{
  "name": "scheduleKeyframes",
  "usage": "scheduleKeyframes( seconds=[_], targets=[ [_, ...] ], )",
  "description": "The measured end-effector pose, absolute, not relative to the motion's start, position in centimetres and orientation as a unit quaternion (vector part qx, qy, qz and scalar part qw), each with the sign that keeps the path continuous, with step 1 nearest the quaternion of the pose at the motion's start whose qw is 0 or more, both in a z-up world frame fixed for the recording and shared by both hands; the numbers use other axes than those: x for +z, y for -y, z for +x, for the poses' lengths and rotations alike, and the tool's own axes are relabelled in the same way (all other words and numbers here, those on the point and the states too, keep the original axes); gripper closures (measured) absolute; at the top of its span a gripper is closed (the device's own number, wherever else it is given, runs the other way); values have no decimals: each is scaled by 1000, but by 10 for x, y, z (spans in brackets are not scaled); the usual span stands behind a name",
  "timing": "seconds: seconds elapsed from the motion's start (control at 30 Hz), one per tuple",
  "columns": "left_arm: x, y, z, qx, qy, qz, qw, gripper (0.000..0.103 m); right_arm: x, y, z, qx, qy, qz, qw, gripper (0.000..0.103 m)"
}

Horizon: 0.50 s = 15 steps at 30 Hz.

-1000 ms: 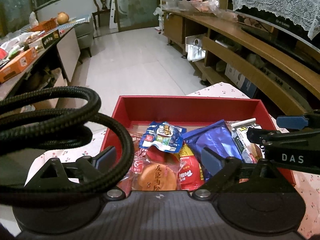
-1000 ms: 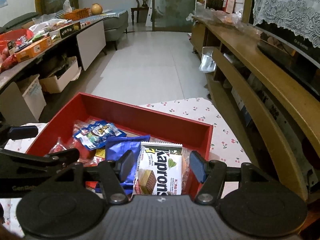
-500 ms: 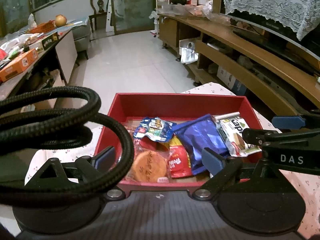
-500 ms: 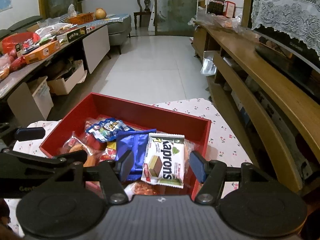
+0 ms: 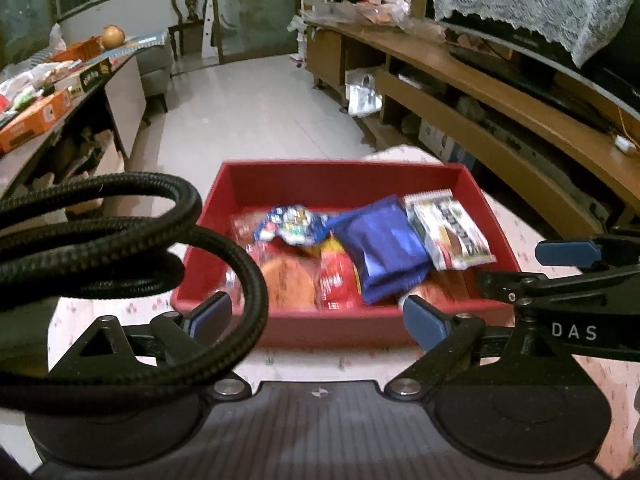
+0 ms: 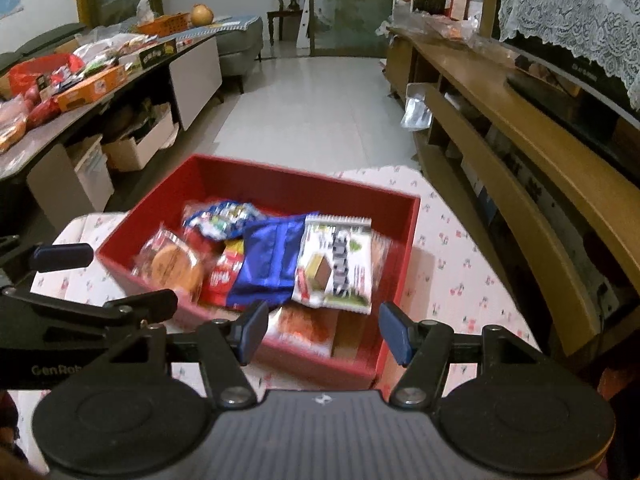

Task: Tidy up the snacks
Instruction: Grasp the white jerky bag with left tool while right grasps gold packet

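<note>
A red box [image 5: 336, 172] [image 6: 304, 188] stands on the cherry-print tablecloth [image 6: 452, 264]. Inside lie a shiny blue packet [image 5: 384, 248] [image 6: 272, 260], a white wafer packet [image 5: 448, 232] [image 6: 336, 264], a round orange pastry [image 5: 288, 284] [image 6: 174, 268], a red packet [image 5: 336, 280] and a small blue-white packet [image 5: 292, 226]. My left gripper [image 5: 316, 318] hovers open in front of the box's near wall, nothing between its fingers. Just before the box's near right corner, my right gripper [image 6: 324, 332] is open and empty too. Each gripper shows at the edge of the other's view.
A black braided cable [image 5: 120, 240] loops across the left of the left wrist view. A long wooden shelf unit [image 6: 520, 140] runs along the right. A cluttered side table [image 6: 80, 80] stands at the left, with tiled floor [image 6: 320, 100] beyond the box.
Both grippers have drawn back from the box, so its near wall now shows in front of the fingertips. The snacks lie as before and neither jaw has changed its opening.
</note>
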<state>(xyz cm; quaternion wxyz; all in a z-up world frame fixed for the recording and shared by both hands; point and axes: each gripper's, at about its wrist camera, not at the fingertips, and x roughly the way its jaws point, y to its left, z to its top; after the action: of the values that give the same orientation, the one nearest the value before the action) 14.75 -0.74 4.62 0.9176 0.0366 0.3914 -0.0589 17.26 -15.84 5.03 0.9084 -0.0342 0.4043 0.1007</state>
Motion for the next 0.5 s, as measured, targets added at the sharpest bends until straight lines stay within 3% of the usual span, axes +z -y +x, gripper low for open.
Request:
scheduleKeyframes(
  seconds=[0.5],
  targets=[
    [8,25,104,-146,-475,25,867,5,13,192,120,86,-478,-24,874,34]
  ],
)
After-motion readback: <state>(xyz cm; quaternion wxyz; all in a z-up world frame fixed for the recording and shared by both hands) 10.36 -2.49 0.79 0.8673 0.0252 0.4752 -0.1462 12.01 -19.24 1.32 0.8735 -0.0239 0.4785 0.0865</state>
